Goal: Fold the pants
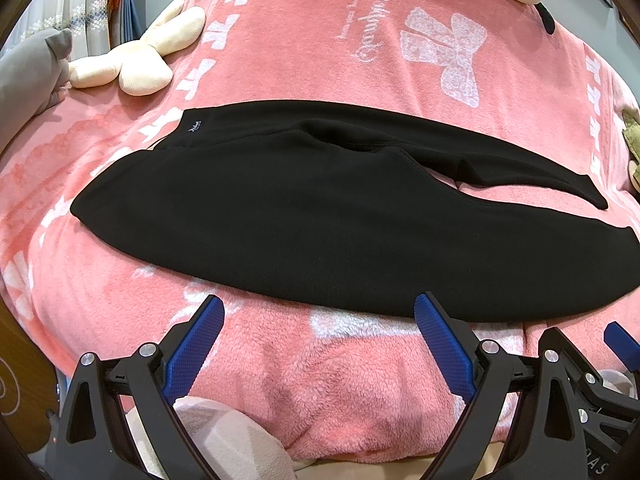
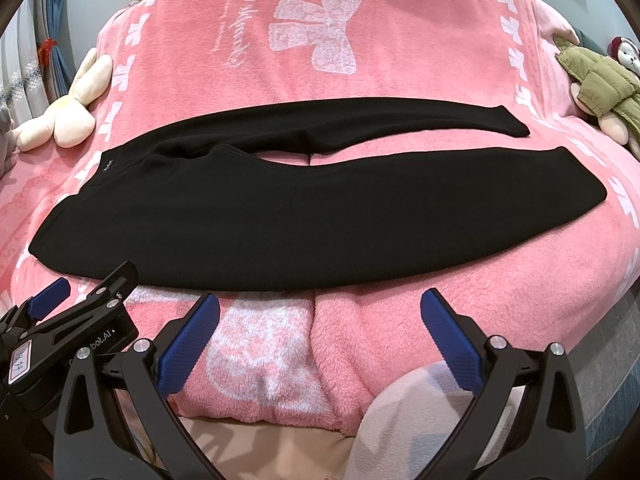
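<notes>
Your black pants lie flat across the middle of both frames, spread sideways on the pink blanket that covers the bed. The waistband sits toward the left of each frame, with a small pale logo just by its upper corner. The two legs run to the right. The nearer leg is broad and smooth; the farther leg is narrower and angles away, so a strip of pink shows between them in the right wrist view. The fabric bunches a little at the crotch, near the centre.

Your left tool hovers at the bottom of its frame with its blue-padded fingers spread wide, empty, just short of the near hem of the pants. Your right tool is likewise spread wide and empty, its fingertips close to the near edge of the cloth without touching it. In the right wrist view the left tool also shows at the lower left, just beside the waist end.

The blanket carries a large white bow and script in the upper centre. A cream plush toy rests at the upper left, well apart from the pants. A plush figure in an olive jacket lies at the right edge.
</notes>
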